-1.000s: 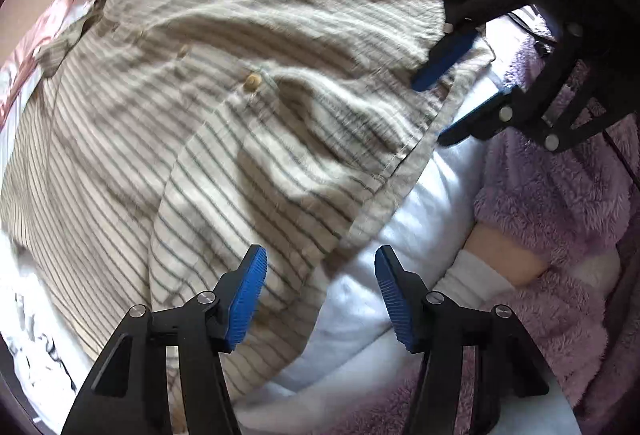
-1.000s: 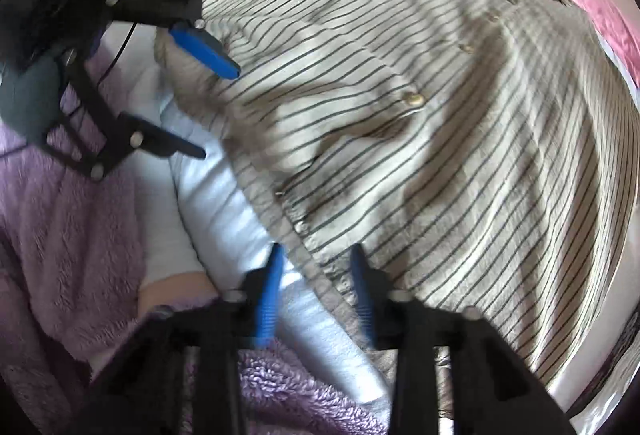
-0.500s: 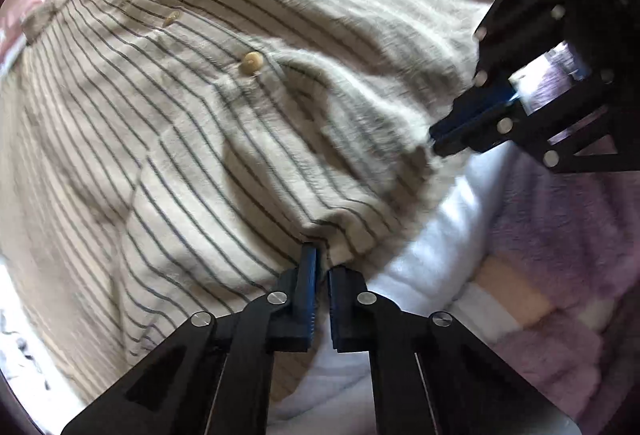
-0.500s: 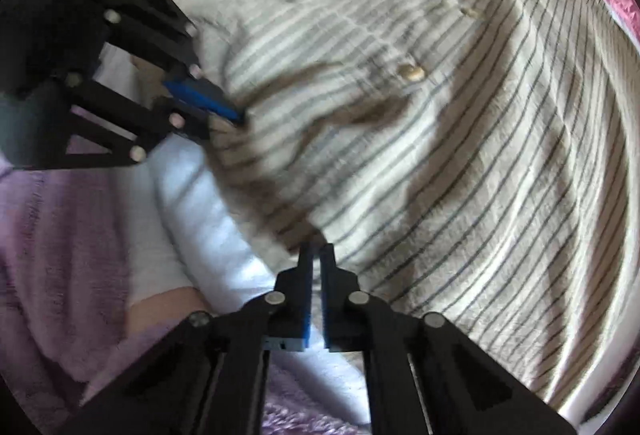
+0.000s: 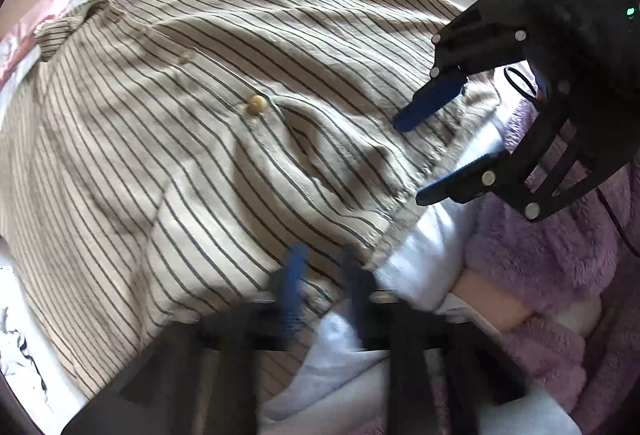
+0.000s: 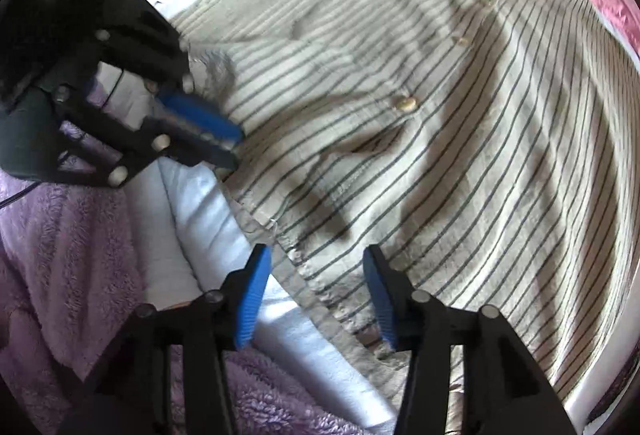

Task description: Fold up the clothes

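Striped shirt [image 5: 192, 139] lay spread, buttoned, across white bed [image 6: 208, 211], hem at near edge. Right gripper [image 6: 316, 295] spread wide over hem; left gripper [image 5: 320, 287] blurred, partly parted, holding nothing visible. Risk: pinching bedsheet along with hem.

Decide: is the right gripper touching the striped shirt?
Cannot tell. In the right wrist view the open right gripper straddles the hem of the striped shirt, but neither contact nor a gap shows plainly.
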The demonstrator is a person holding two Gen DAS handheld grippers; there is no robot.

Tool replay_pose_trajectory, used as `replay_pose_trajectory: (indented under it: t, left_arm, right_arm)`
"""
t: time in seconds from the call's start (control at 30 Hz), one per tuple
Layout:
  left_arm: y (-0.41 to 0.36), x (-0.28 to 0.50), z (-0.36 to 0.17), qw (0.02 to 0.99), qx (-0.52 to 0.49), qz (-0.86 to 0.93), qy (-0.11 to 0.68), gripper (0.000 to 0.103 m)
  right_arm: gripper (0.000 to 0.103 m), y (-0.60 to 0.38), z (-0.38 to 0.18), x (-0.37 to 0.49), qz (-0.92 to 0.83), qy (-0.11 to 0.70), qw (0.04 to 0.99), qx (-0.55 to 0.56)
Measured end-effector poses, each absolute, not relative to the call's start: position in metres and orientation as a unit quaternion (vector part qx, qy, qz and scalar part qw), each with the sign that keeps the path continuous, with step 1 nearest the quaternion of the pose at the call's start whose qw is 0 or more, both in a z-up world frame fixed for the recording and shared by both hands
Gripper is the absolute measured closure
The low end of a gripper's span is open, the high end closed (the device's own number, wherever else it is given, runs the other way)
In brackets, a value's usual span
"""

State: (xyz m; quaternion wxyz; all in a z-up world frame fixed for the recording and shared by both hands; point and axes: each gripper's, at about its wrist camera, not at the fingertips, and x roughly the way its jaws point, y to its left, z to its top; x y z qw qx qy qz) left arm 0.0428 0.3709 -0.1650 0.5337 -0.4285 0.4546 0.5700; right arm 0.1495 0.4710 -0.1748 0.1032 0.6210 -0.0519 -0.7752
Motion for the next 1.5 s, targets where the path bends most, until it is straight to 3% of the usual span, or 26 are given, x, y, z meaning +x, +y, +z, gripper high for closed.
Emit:
replay_pose_trajectory:
  t: [0.2,0.23,0.27,0.3,0.37,0.5,0.8,0.93,1.07,1.13,1.27,1.4,1.5]
  left_arm:
    - [0.362,0.092,-0.176,0.532,-0.436,0.553,0.470,0.043]
    - [0.363,0.091,-0.180,0.530,-0.440,0.551,0.471,0.043]
    - [0.363,0.088,-0.180,0.531,-0.447,0.553,0.462,0.045]
    - [0.360,0.083,-0.177,0.533,-0.454,0.555,0.450,0.063]
    - [0.356,0.074,-0.173,0.536,-0.469,0.559,0.425,0.088]
    - [0.347,0.055,-0.163,0.542,-0.497,0.566,0.373,0.098]
    - [0.313,0.026,-0.119,0.586,-0.525,0.569,0.240,0.099]
    - [0.317,0.037,-0.137,0.573,-0.533,0.553,0.287,0.099]
    - [0.315,0.051,-0.156,0.559,-0.548,0.526,0.332,0.099]
    - [0.320,0.053,-0.160,0.557,-0.548,0.524,0.339,0.098]
    - [0.332,0.045,-0.152,0.561,-0.545,0.544,0.303,0.095]
    - [0.350,0.044,-0.145,0.543,-0.538,0.585,0.271,0.070]
    - [0.346,0.036,-0.136,0.533,-0.532,0.609,0.250,0.070]
  right_arm:
    - [0.055,0.482,-0.192,0.137,-0.755,-0.043,0.077,0.650]
    - [0.058,0.482,-0.193,0.136,-0.754,-0.038,0.075,0.652]
    - [0.071,0.484,-0.195,0.135,-0.754,-0.035,0.070,0.653]
    - [0.081,0.488,-0.197,0.134,-0.754,-0.033,0.061,0.653]
    - [0.099,0.497,-0.197,0.133,-0.757,-0.044,0.059,0.650]
    - [0.102,0.512,-0.195,0.135,-0.763,-0.077,0.075,0.637]
    - [0.102,0.517,-0.192,0.138,-0.757,-0.071,0.121,0.639]
    - [0.102,0.515,-0.207,0.136,-0.727,-0.063,0.138,0.670]
    - [0.098,0.407,-0.225,0.119,-0.726,-0.070,0.134,0.671]
    - [0.098,0.451,-0.212,0.121,-0.734,-0.072,0.129,0.663]
    - [0.098,0.480,-0.178,0.132,-0.786,-0.097,0.066,0.607]
    - [0.097,0.544,-0.178,0.142,-0.776,-0.148,-0.065,0.610]
    - [0.094,0.592,-0.197,0.152,-0.734,-0.196,-0.151,0.632]
